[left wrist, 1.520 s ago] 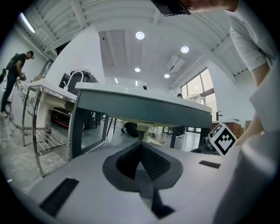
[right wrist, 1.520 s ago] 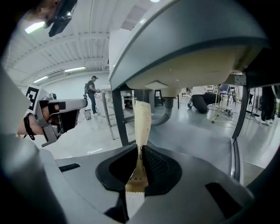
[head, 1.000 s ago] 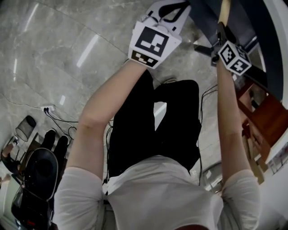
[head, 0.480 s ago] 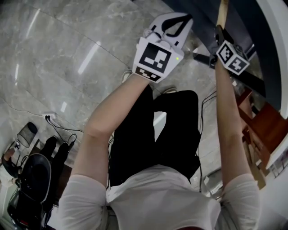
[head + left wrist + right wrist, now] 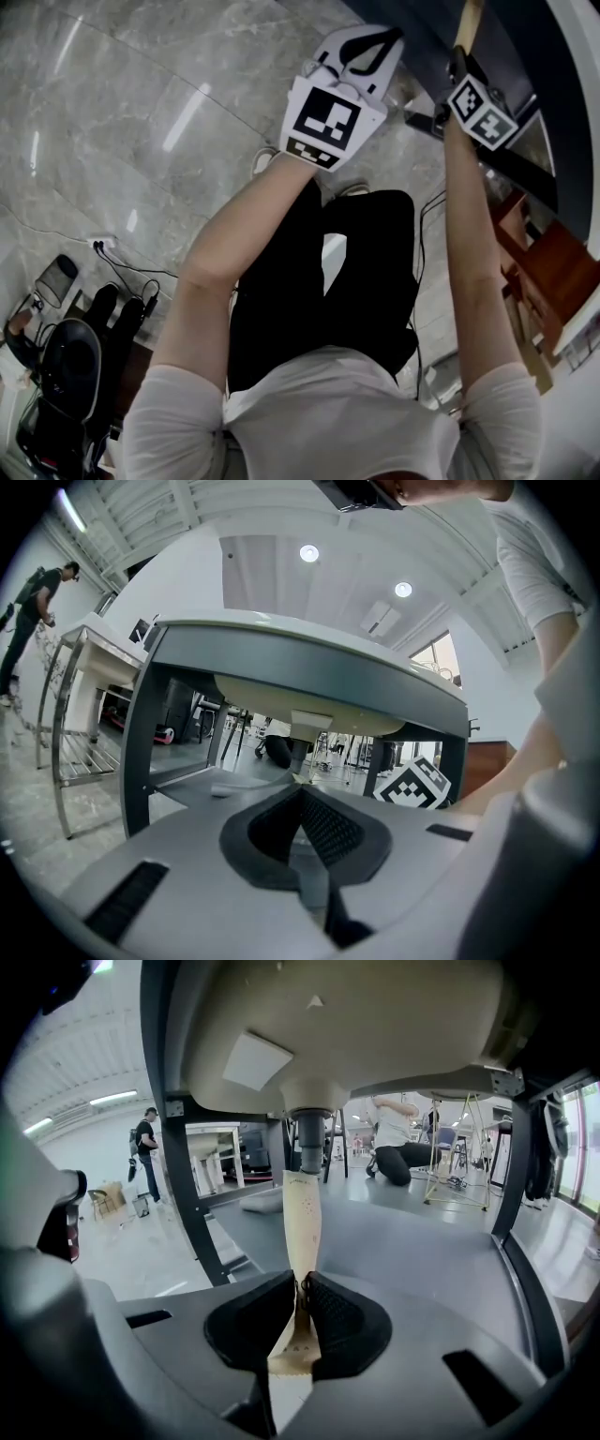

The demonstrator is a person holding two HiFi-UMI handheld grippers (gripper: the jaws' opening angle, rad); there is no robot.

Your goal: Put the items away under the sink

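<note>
Room: glossy grey marble floor (image 5: 112, 112), head view only | Right gripper view alone: white sink basin (image 5: 375, 1026) underside, grey drain pipe (image 5: 309, 1143), flat grey shelf (image 5: 412, 1241) | right gripper (image 5: 298, 1302): tilted down, clenched on flat cream serrated-edged packet (image 5: 302, 1213), upright above shelf | left gripper (image 5: 302, 789): level, jaws together, empty

The right hand-held gripper (image 5: 300, 1290), gripping a sachet (image 5: 302, 1218), has edged forward.

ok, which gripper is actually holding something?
The right gripper: its jaws clamp a slim beige packet. The left gripper is shut with nothing between its jaws.
</note>
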